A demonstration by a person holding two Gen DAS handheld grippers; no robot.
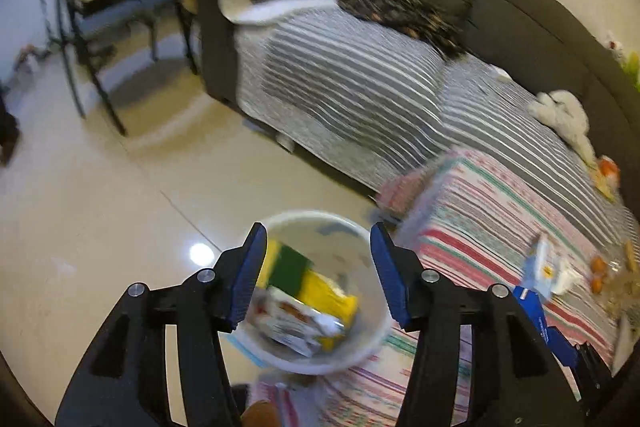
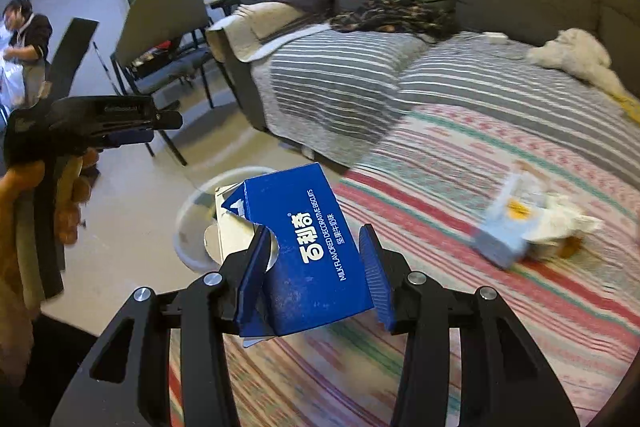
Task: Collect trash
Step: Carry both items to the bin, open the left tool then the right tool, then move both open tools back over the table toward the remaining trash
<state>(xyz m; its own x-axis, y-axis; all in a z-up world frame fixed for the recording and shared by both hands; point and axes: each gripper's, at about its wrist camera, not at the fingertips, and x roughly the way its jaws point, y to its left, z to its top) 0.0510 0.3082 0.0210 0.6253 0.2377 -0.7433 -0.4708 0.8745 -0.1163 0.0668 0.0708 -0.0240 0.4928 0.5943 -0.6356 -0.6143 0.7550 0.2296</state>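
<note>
Two wrist views during trash collection beside a bed.

Left view: the left gripper (image 1: 318, 267) hangs with its jaws spread and nothing between the pads, directly above a white bin (image 1: 372, 343) that stands on the floor just beside the bed. Inside the bin lie a yellow-and-green packet (image 1: 308, 279) and a pale wrapper (image 1: 292, 323), so part of the trash is already collected.

Right view: the right gripper (image 2: 312, 267) pinches a blue biscuit box (image 2: 308, 247), torn open at its far end, with both pads pressing its sides. The box is held in the air over the edge of the striped bedspread (image 2: 460, 307), with the bin's rim (image 2: 188, 203) showing just beyond it. A hand (image 2: 24, 227) carrying the left gripper appears at the left edge of this view.

Still lying on the bedspread, well apart from the held box, are a light blue carton (image 2: 508, 227) and crumpled white paper (image 2: 568, 223) touching it. A second person (image 2: 28, 47) stands far off by the wall.

Judged step: carry the box over the bin and release it. To do this well, bring the whole box inside the rim before spreading the jaws, since the box is long and could catch on the rim or tip onto the floor. Keep the grip firm but not crushing; the torn cardboard looks flimsy. The left gripper should clear the bin's mouth to avoid a collision.
</note>
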